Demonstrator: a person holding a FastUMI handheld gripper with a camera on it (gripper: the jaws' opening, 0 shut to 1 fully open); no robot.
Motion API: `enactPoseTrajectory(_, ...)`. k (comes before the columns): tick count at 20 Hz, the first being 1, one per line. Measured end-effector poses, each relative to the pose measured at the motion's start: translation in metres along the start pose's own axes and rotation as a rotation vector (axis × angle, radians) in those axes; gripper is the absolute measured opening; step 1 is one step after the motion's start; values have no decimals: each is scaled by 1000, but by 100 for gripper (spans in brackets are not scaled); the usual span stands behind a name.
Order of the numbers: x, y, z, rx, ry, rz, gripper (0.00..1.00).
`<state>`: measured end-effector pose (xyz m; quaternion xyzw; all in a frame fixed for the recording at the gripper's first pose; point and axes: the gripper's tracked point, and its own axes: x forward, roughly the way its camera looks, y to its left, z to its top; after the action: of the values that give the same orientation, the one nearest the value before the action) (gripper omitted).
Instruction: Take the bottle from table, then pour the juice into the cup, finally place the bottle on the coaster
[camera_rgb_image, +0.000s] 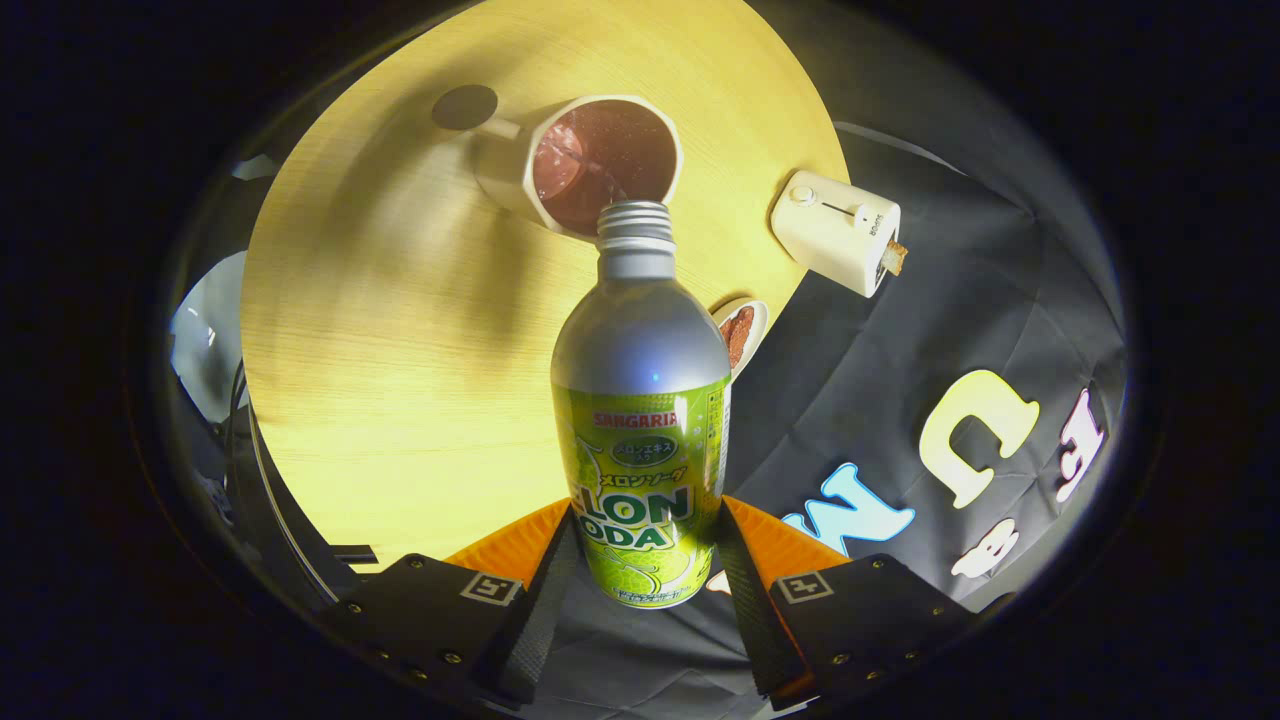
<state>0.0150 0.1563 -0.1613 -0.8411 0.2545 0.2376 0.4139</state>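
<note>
Bottle: silver metal with a green label, clamped at its lower body between the jaws of the gripper, both fingers pressing on the label sides. Uncapped, threaded neck pointing away from the fingers and tipped toward the cup. Bottle mouth just at the near rim of the cup, seemingly over its opening; actual contact impossible to tell. Cup: white, handle on the far side from the toaster, holding dark reddish liquid, standing on the round wooden table. A thin stream seems to show inside the cup, though too faint to be sure. Dark round coaster on the table just beyond the cup's handle. Small white dish with something reddish-brown beside the bottle's shoulder, at the table edge. White toaster with a slice of toast sticking out, also at the table edge, well apart from the cup.
</note>
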Motion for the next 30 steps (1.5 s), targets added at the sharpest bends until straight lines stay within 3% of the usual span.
enactPoseTrajectory(15, -5, -6, 9, -86, 12, -19, 77)
enactPoseTrajectory(24, -8, -6, 6, -64, 12, -34, 77)
enactPoseTrajectory(30, 0, 7, 7, 28, -34, -24, 78)
